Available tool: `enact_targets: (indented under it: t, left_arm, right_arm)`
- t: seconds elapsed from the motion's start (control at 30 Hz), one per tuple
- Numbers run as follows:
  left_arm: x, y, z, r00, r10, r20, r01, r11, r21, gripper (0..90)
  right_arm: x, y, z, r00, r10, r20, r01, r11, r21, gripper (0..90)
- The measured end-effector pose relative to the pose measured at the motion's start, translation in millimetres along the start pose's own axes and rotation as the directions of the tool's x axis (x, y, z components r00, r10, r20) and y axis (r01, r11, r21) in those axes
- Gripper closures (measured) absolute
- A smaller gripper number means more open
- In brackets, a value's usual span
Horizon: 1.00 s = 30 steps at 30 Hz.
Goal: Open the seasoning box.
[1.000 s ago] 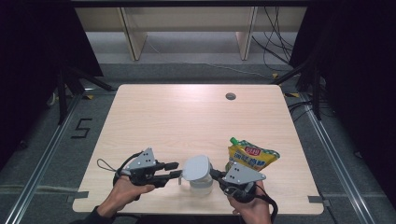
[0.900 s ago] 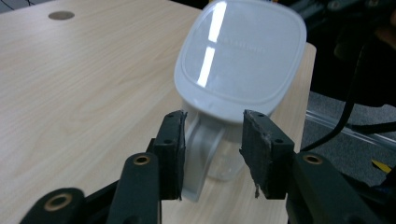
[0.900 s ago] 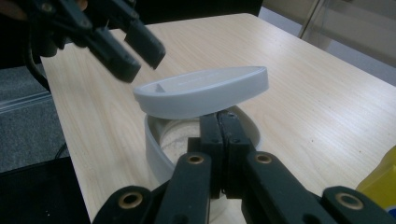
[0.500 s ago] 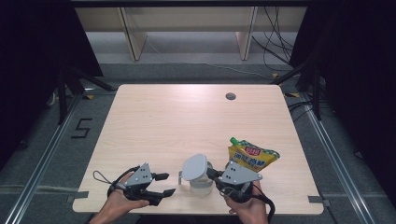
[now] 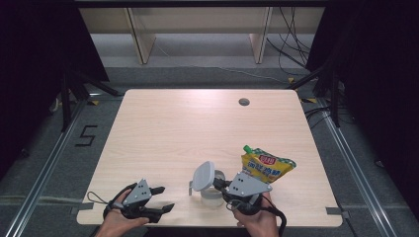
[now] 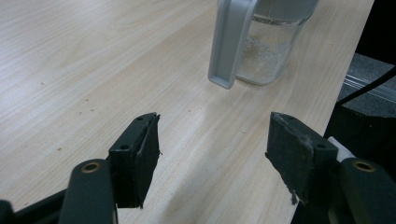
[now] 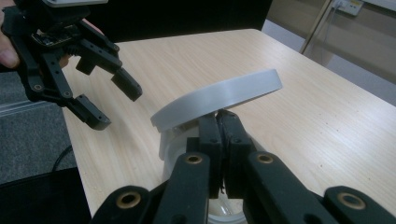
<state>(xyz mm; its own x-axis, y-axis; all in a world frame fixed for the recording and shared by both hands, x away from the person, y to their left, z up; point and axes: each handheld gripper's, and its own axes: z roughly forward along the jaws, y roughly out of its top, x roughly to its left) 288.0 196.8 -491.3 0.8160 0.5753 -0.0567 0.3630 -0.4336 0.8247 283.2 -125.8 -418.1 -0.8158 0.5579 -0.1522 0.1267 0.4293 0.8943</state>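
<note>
The bench [image 5: 207,128] is a pale wooden top with a small round hole [image 5: 243,102] near its far right corner, and most of its surface lies bare. Everything on it sits along the near edge.

A yellow pouch [image 5: 267,167] with a green cap lies toward the near right corner, its cap end pointing to the far side. It is just beside the right gripper [image 5: 223,186], on that gripper's right.

A clear glass jar [image 5: 211,193] stands upright close to the near edge, a little right of the middle. It has a grey handle [image 6: 227,44] down one side, and a grey round lid [image 5: 203,175] is tipped up above its mouth, tilted toward the left. In the left gripper view some pale grains show in the bottom of the jar.

The right gripper, held in the person's right hand [image 5: 254,219], reaches in from the near edge to the jar's top. Its fingers [image 7: 208,135] are pressed together just under the raised lid; whether they pinch a part of the lid cannot be told.

The left gripper [image 5: 163,198], held in the left hand [image 5: 116,217], sits at the near edge toward the left corner, apart from the jar. Its fingers [image 6: 135,158] are spread wide with nothing between them, pointing toward the jar's handle.
</note>
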Motion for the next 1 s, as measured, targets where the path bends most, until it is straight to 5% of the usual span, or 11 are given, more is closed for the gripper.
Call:
enact_targets:
  t: [0.47,0.67,0.87,1.0]
  left_arm:
    - [-4.0,-2.1,0.4,0.9996,0.025,-0.015,-0.025,0.9996,-0.014,27.5]
    - [-6.8,-3.4,3.4,0.9999,-0.014,-0.006,0.014,0.9999,-0.007,22.2]
    - [-6.7,-3.1,3.8,0.9995,-0.028,-0.012,0.028,0.9995,-0.018,19.8]
    - [-6.5,-2.3,2.2,0.9998,-0.019,-0.004,0.018,0.9996,-0.023,18.8]
  right_arm:
    - [9.6,9.8,11.2,0.9992,-0.028,-0.028,0.028,0.9996,-0.005,88.8]
    - [14.4,11.6,17.2,0.9985,-0.035,-0.042,0.035,0.9993,-0.010,87.5]
    - [9.4,8.4,8.7,0.9995,-0.015,-0.027,0.015,0.9996,-0.025,84.9]
    - [-0.5,-5.2,-10.7,0.9989,0.016,-0.045,-0.020,0.9965,-0.081,74.1]
